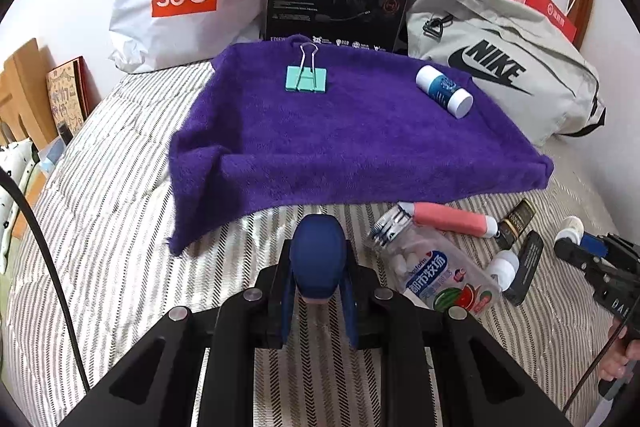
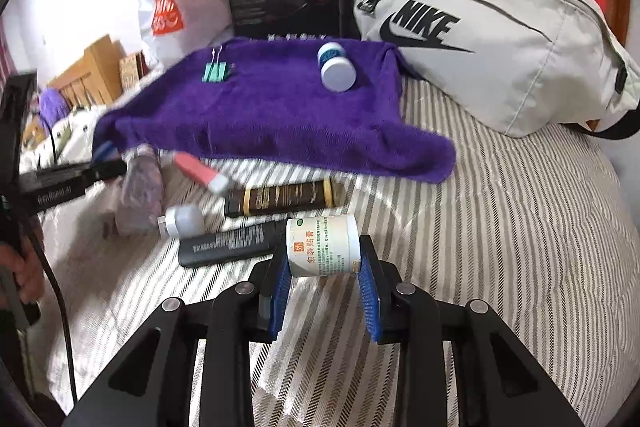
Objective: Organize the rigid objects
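Your left gripper (image 1: 318, 291) clamps a smooth, rounded dark-blue object with a pink end (image 1: 318, 263) above the striped quilt (image 1: 120, 247). Your right gripper (image 2: 323, 263) squeezes a cream cylindrical jar with a printed label (image 2: 322, 247). On the fluffy purple towel (image 1: 340, 139) lie a mint metal binder clip (image 1: 307, 77) and a white-capped blue tube (image 1: 444, 91).

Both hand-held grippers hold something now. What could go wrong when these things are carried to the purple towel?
1. The white jar is round and lies sideways in the right hand-held gripper; it may slip or roll.
2. The small bottle already lying on the purple towel may roll if bumped.
3. The blue object hides the left hand-held gripper's view ahead.
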Motion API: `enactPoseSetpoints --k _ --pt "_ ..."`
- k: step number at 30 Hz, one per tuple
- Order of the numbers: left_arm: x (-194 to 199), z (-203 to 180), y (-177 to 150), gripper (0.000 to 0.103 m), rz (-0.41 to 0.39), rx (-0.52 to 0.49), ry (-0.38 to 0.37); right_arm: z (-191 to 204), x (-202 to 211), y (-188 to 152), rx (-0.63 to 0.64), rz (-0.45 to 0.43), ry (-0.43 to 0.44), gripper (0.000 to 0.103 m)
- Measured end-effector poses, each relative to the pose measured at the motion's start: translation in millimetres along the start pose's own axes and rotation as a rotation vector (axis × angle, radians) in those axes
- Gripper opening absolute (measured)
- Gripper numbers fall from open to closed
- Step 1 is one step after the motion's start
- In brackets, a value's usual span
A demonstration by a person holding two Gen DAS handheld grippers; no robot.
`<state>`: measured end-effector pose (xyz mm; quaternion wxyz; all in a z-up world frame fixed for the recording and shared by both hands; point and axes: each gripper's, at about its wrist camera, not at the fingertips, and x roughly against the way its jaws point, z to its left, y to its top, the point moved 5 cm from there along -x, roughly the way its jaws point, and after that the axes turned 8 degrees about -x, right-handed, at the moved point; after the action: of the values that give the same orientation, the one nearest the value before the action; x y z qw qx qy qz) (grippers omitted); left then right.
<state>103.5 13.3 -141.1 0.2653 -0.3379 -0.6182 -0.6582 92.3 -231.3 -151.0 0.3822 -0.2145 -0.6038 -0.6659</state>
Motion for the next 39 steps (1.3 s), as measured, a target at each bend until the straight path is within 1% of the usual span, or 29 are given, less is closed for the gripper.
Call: enactPoseSetpoints --k 2,4,8,14,17,21,25,30,33,39 --pt "4 2 2 0.019 -0.005 0.004 0.007 -2 3 5 -0.017 -0.004 0.010 0.032" --pt "8 5 5 0.019 -0.005 0.015 -0.009 -3 7 12 -0.022 -0.016 0.002 0.032" --pt "20 10 15 0.019 -0.033 0.035 -0.012 -2 11 27 -0.030 -0.022 0.007 0.032" --pt "30 14 44 0.019 -0.070 0.024 0.001 7 12 58 -0.013 -0.049 0.021 0.032" --pt "30 15 60 0.019 -0.083 0.009 0.012 10 8 75 -0.016 -0.063 0.033 0.032" --pt "24 20 79 0.019 -0.100 0.018 0.016 11 -3 96 -0.029 -0.070 0.044 0.032" --pt "13 24 95 0.019 -0.100 0.022 0.018 13 -17 114 -0.026 -0.070 0.044 0.032" --pt "-17 27 107 0.019 -0.070 0.040 0.016 14 -44 128 -0.033 -0.044 0.043 0.032" --pt "-34 26 111 0.019 -0.047 0.048 0.006 15 -60 131 -0.028 -0.024 0.048 0.032" --pt "-63 26 118 0.019 -0.011 0.059 0.003 18 -84 129 0.001 0.028 0.028 0.032"
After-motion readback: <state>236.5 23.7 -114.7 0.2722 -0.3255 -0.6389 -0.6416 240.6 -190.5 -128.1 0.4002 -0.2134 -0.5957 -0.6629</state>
